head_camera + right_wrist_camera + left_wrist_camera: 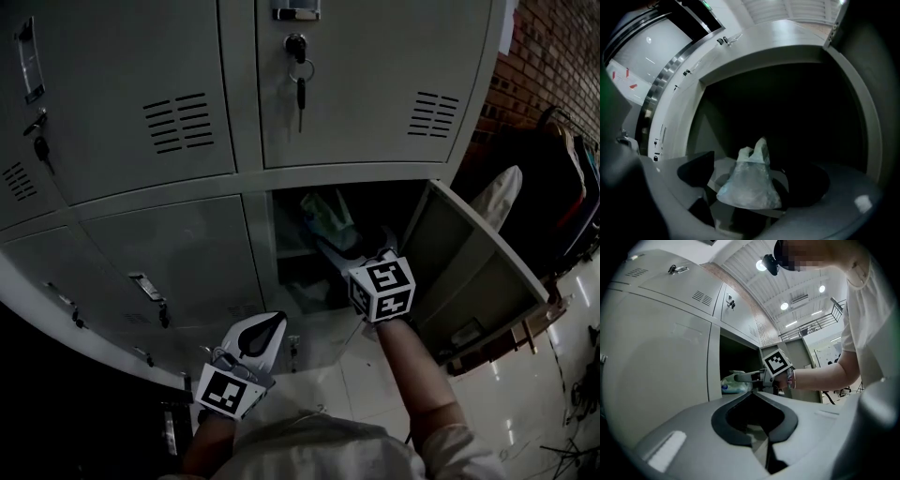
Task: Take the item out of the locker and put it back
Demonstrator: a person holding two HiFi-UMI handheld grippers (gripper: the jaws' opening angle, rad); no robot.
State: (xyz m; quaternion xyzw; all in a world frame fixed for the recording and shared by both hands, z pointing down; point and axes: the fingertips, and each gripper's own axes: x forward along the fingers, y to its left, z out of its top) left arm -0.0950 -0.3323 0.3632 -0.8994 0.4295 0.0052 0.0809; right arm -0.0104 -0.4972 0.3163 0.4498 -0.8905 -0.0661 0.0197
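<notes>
The item is a pale, see-through plastic bag (749, 180) with knotted handles, standing inside the open lower locker (292, 246). In the head view the bag (328, 217) shows deep in the dark compartment. My right gripper (336, 251) reaches into the locker; its jaws stand wide, one on each side of the bag, and the dark left pad (696, 168) is clear of the plastic. My left gripper (267, 330) hangs low in front of the closed neighbouring locker, jaws together and empty. The left gripper view shows the right gripper (740, 377) just above the bag (733, 386).
The locker door (469, 272) is swung out to the right of my right arm. A key (299, 73) hangs in the lock of the closed locker above. Dark clothes (562, 178) hang by a brick wall at the right. Glossy floor tiles (506, 394) lie below.
</notes>
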